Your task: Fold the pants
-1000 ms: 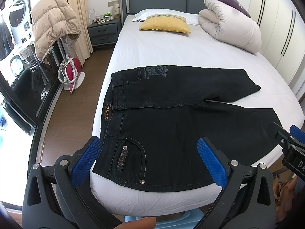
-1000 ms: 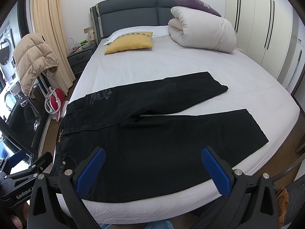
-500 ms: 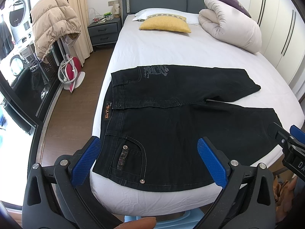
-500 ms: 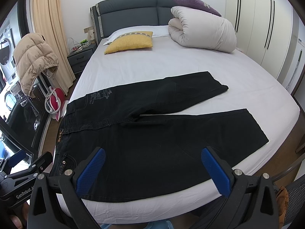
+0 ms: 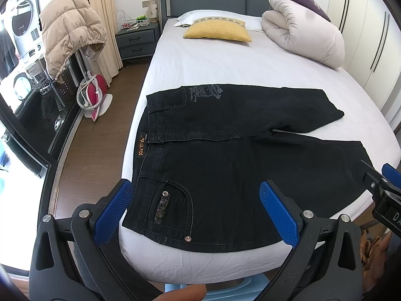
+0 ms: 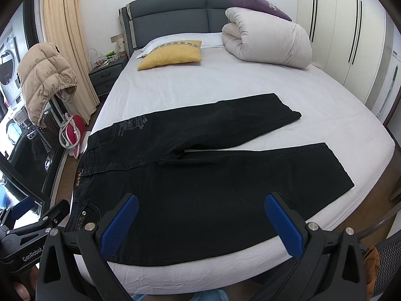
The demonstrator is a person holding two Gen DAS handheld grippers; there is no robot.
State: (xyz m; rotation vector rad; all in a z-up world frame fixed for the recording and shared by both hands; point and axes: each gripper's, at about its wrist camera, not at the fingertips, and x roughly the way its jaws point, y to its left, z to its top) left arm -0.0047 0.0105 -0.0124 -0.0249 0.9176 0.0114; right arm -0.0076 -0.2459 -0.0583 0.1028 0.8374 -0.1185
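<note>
Nothing has shifted over this last second: both my left gripper (image 5: 198, 210) and right gripper (image 6: 200, 223) still hover wide open and empty over the near edge of the bed (image 5: 225, 67), where the black pants (image 5: 238, 160) lie flat (legs splayed), so folding hasn't begun.

Both wrist views, bed's (image 5: 225, 65) foot, facing headboard (image 6: 175, 15)

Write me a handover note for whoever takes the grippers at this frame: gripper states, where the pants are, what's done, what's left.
Left gripper: open, empty, poised above the waistband end.
Right gripper: open, empty, over the near leg.
Black jeans lie flat on the bed, waistband at left, legs spread apart to the right.
Done: laid out; no fold yet.
Left: bring one leg over the other, then fold lengthwise.
</note>
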